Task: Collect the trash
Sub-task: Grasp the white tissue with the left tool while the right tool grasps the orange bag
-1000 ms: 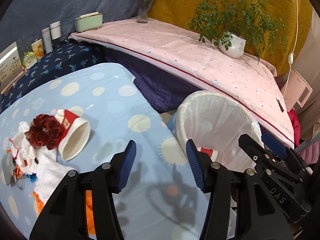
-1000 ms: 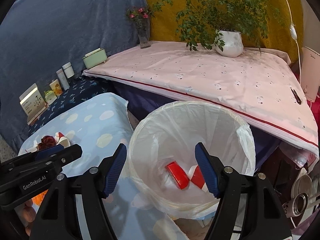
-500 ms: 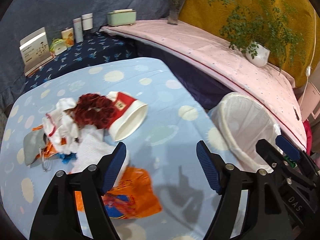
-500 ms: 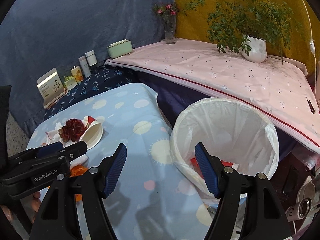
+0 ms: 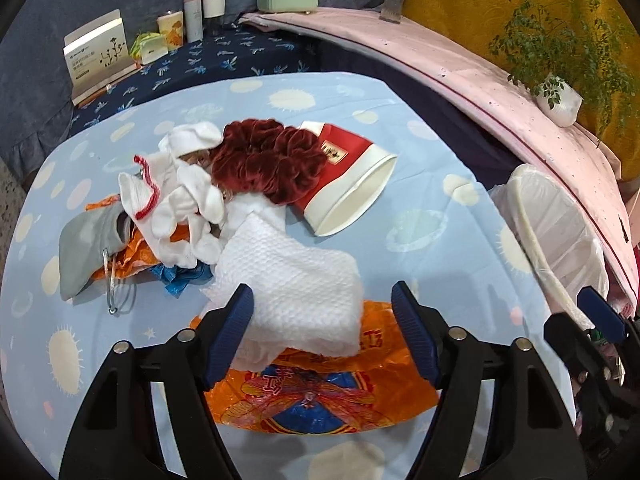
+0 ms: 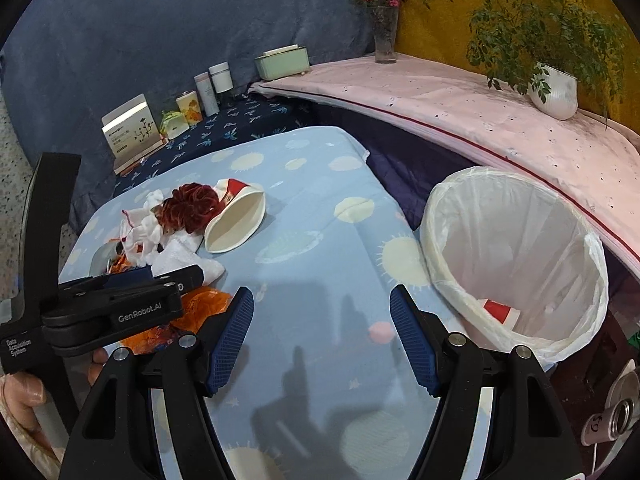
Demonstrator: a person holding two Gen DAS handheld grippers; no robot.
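Observation:
A trash pile lies on the blue dotted table (image 5: 420,216): a white paper towel (image 5: 296,280), an orange wrapper (image 5: 320,392), a red and white paper cup (image 5: 348,184) on its side, a dark red scrunchie (image 5: 268,156), white gloves (image 5: 180,188) and a grey pouch (image 5: 86,240). My left gripper (image 5: 322,336) is open, just above the towel and wrapper. My right gripper (image 6: 322,340) is open and empty over bare table, between the pile (image 6: 180,224) and the white-lined bin (image 6: 516,256). Red and white trash (image 6: 500,310) lies in the bin.
A pink-covered shelf (image 6: 460,108) runs behind with a potted plant (image 6: 554,88), a flower vase (image 6: 386,36) and a green box (image 6: 282,62). Boxes and bottles (image 5: 160,36) stand on the dark blue cloth at the back left. The bin (image 5: 556,240) stands off the table's right edge.
Both grippers have swung left, away from the bin and toward the pile. The left gripper has opened wider and now hovers over the towel and orange wrapper.

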